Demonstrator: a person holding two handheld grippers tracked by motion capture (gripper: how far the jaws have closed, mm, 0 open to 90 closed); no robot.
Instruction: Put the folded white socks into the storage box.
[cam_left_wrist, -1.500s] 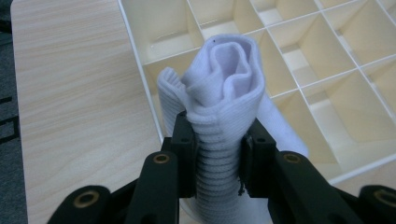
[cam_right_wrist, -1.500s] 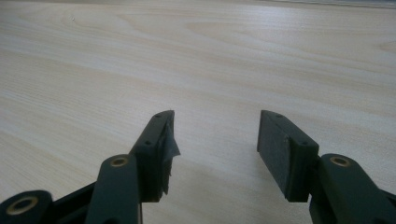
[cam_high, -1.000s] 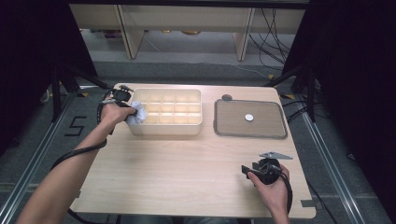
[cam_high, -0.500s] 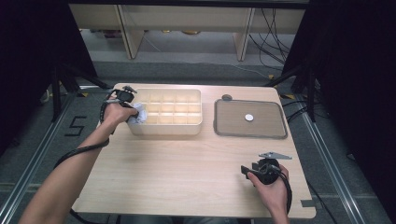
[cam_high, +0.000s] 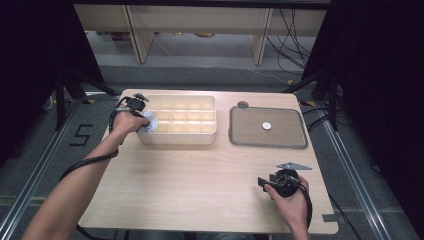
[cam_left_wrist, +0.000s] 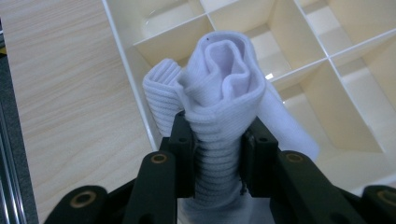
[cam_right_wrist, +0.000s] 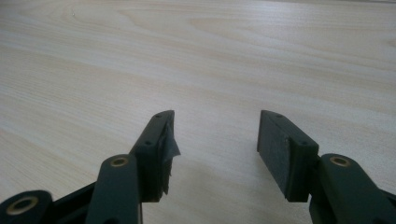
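Meanwhile left gripper (cam_left_wrist: 217, 154) clamps a rolled white sock (cam_left_wrist: 219, 93) over the divided box (cam_left_wrist: 327, 107); right gripper (cam_right_wrist: 215, 149) gapes, unladen.

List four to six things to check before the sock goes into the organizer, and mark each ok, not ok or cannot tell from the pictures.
1. Left tongs grip the sock: ok, both pads press its ribbed part.
2. Sock is over the organizer: ok, at its near-left corner cells.
3. Cell below is free: cannot tell, the sock hides part of it.
4. Sock is bundled tight: not ok, one end hangs loose over the divider.
5. Right tongs are out of the way: ok, open over bare table, holding nothing.
6. Tray stays clear of the move: ok, it sits right of the organizer.
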